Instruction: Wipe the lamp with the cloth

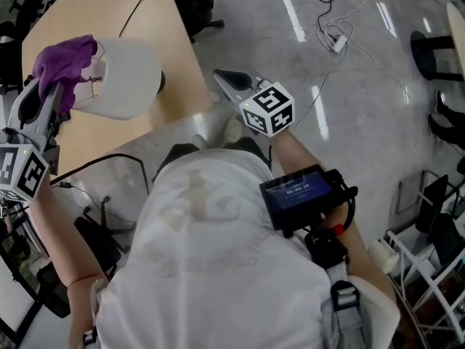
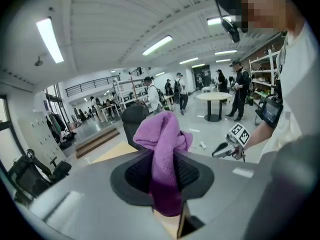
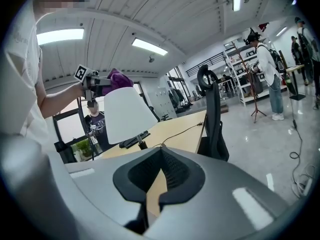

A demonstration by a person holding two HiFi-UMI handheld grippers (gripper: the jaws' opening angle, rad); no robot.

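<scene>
Wiping is the step in hand. At the upper left of the head view, the left gripper is clamped on a bunched purple terry cloth. The cloth appears to touch the top rim of the white conical lampshade, whose lamp stands on the pale wooden tabletop. Mid-frame, the right gripper has its jaws together on nothing, well apart from the lamp. Next, I judge, the cloth should be drawn around the shade with light pressure so the lamp does not tip.

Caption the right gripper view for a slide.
Empty right claw faces the white lamp while the left claw holds a purple cloth near its top.
</scene>
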